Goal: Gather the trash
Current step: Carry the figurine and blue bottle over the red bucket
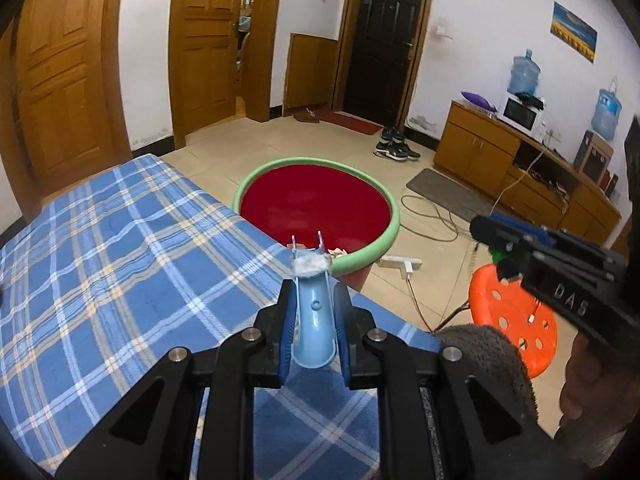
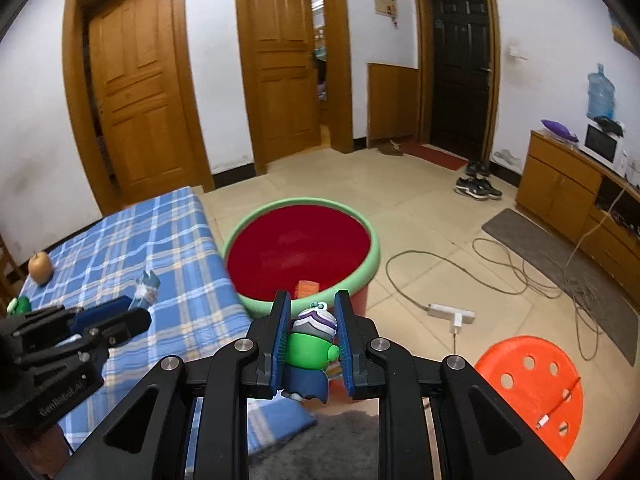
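My left gripper (image 1: 313,286) is shut on a light blue plastic pincer tool (image 1: 314,324). The tool's tip pinches a white wad of tissue (image 1: 308,266) at the near rim of a red tub with a green rim (image 1: 394,216). My right gripper (image 2: 312,296) is shut on a green toy figure with a purple cap (image 2: 310,350), held just short of the same tub (image 2: 374,256). An orange scrap (image 2: 307,287) lies inside the tub. Each view shows the other gripper: the right one (image 1: 486,230) at the right, the left one (image 2: 138,318) at the left with the wad (image 2: 141,290).
A table with a blue plaid cloth (image 1: 120,240) lies left of the tub, with an apple (image 2: 40,267) and a green object (image 2: 18,305) at its far left. An orange stool (image 2: 528,380), a white power strip (image 2: 450,312) and loose cables (image 2: 520,276) are on the floor to the right.
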Demonstrator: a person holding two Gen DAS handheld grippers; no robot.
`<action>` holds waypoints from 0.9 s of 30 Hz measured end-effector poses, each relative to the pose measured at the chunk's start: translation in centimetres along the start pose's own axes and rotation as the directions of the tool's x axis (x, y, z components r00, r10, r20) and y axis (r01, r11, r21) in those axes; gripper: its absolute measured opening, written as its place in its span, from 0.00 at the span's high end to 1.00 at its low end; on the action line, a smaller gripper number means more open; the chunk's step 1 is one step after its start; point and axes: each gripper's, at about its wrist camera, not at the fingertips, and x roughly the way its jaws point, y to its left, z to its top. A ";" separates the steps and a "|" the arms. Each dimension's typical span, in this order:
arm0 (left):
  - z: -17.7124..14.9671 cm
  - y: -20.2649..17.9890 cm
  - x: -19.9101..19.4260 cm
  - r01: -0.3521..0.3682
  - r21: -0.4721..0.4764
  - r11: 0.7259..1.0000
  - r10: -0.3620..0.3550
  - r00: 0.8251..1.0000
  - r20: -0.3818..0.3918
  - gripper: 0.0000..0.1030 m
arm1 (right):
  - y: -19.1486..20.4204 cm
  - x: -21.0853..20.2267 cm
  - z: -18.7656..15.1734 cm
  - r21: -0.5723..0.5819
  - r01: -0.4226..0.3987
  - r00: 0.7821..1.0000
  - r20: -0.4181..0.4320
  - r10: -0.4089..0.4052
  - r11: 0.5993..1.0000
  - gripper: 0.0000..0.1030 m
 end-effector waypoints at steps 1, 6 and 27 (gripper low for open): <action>0.0 0.0 0.0 0.000 0.002 1.000 0.000 1.000 0.004 0.82 | -0.2 0.0 0.0 0.004 0.004 1.000 -0.002 -0.004 1.000 0.78; 0.6 0.6 1.1 0.000 -0.022 1.000 0.000 1.000 -0.004 0.82 | 0.2 0.5 0.4 -0.019 -0.009 1.000 -0.007 0.008 1.000 0.78; 7.2 2.2 13.7 -0.089 -0.012 0.996 0.087 0.991 -0.106 0.82 | -0.5 13.8 5.1 -0.062 -0.104 0.992 -0.079 0.099 0.993 0.78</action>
